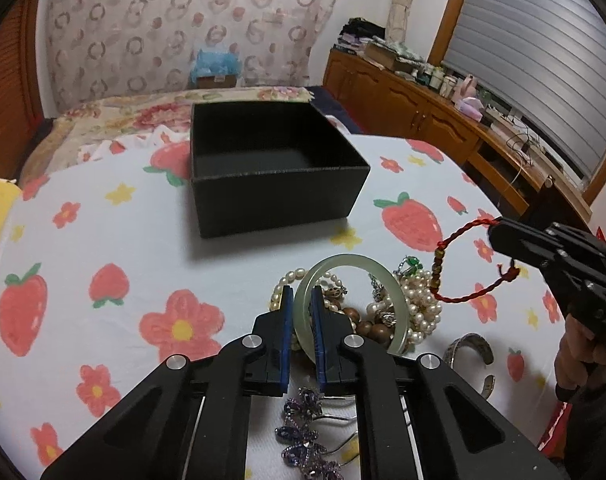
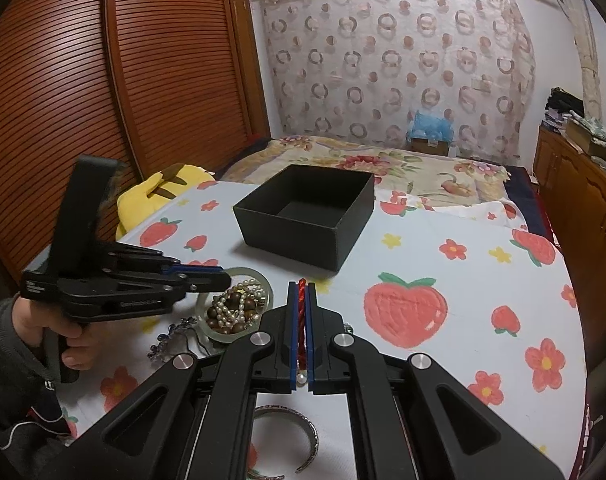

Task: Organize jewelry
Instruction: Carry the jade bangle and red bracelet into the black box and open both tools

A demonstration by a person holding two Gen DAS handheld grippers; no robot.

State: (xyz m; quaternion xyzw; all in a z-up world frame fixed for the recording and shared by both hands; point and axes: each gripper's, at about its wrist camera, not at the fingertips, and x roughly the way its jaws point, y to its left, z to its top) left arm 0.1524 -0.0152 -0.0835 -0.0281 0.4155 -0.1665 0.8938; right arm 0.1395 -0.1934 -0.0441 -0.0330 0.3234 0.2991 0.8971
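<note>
Nearest me, left gripper clamped on rim of jade bangle, tilted up out of jewelry pile. Right gripper pinched shut on red cord bracelet, dangling clear of desk. Ahead, black box open, apparently bare inside. My plan: lift bangle slowly so pearls don't snag, carry both over rim, lower before releasing.

Bare cloth lies open around the black box; its top gapes unobstructed, while the jewelry heap crowds the near edge.
</note>
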